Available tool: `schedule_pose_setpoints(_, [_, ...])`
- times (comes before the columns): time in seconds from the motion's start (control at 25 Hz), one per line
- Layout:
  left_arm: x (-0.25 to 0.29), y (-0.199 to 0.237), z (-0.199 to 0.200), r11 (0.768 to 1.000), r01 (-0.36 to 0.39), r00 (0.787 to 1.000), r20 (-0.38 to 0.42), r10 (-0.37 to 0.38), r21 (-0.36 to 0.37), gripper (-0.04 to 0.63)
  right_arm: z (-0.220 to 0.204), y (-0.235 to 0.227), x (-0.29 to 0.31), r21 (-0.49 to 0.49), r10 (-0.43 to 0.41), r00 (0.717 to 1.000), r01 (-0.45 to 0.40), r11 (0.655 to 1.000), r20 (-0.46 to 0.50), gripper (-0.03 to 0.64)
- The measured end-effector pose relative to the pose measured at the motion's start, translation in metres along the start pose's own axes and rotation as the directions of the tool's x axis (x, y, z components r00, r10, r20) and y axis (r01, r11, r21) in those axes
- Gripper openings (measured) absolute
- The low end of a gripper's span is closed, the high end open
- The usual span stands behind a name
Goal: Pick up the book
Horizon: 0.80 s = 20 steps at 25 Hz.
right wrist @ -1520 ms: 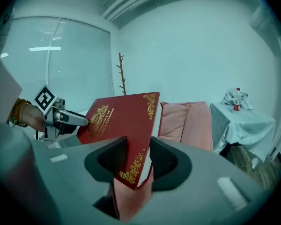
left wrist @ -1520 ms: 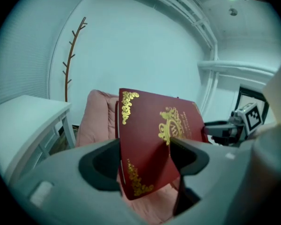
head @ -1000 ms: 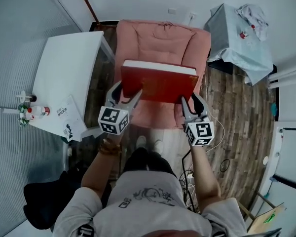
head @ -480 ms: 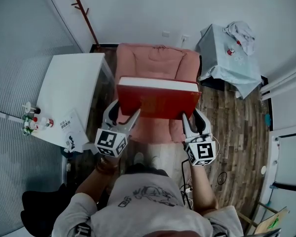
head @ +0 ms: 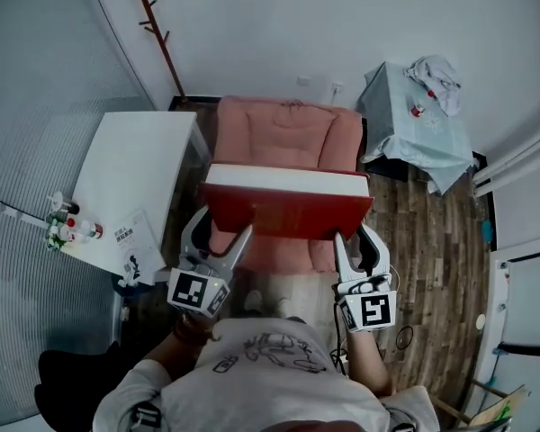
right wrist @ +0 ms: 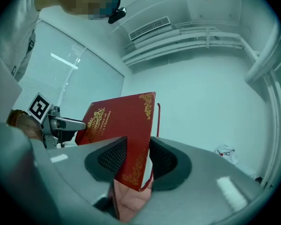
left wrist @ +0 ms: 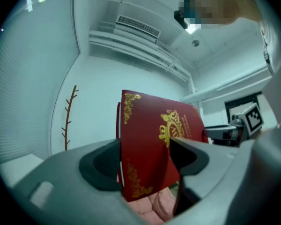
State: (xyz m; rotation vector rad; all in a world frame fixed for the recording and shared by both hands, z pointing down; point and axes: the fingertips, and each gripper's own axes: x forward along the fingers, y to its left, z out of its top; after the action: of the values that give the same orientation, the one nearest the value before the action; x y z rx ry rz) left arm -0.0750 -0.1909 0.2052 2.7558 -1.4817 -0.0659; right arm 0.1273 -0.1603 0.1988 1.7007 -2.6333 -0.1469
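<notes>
red book (head: pixel 288 207), gold crest and corner scrolls, white page edge; pinched at either end by left gripper (head: pixel 223 229) and right gripper (head: pixel 355 237), both pointed level.

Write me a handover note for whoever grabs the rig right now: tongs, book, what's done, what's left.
Left tongs: closed on the book's near left corner, cover between the pads.
Right tongs: closed on the near right corner, same grip.
Book: red with gold print, closed, held roughly flat between both tongs in front of the person, above the pink armchair and not touching it. White table off to the left isn't involved.
Done: the book is picked up, with both grips seated.
Left: nothing on the pick itself. Hold both tongs closed and keep the book level. No drop-off spot is given.
</notes>
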Motion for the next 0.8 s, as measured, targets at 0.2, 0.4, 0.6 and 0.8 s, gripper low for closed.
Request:
schedule_pose_setpoints(0.2, [-0.005,-0.008,0.009,1.0,0.0,0.999,0.033,0.0,0.021,0.311,0.013,0.001,-0.009,0.006,-0.009,1.0,0.009,1.0,0.027,0.152])
schedule_pose_setpoints(0.4, [-0.005,-0.012,0.009,1.0,0.014,0.999,0.031,-0.014,0.008,0.324,0.006,-0.004,-0.016,0.031,-0.016,1.0,0.016,0.999,0.018,0.15])
schedule_pose_setpoints(0.6, [-0.005,-0.013,0.005,1.0,0.012,0.999,0.03,-0.012,0.001,0.325,0.0,-0.005,-0.015,0.007,-0.006,1.0,0.006,1.0,0.002,0.146])
schedule_pose_setpoints(0.8, [-0.003,-0.009,0.004,1.0,0.001,0.999,0.033,-0.001,0.002,0.325,-0.001,-0.003,-0.014,0.012,0.005,1.0,-0.006,1.0,0.013,0.14])
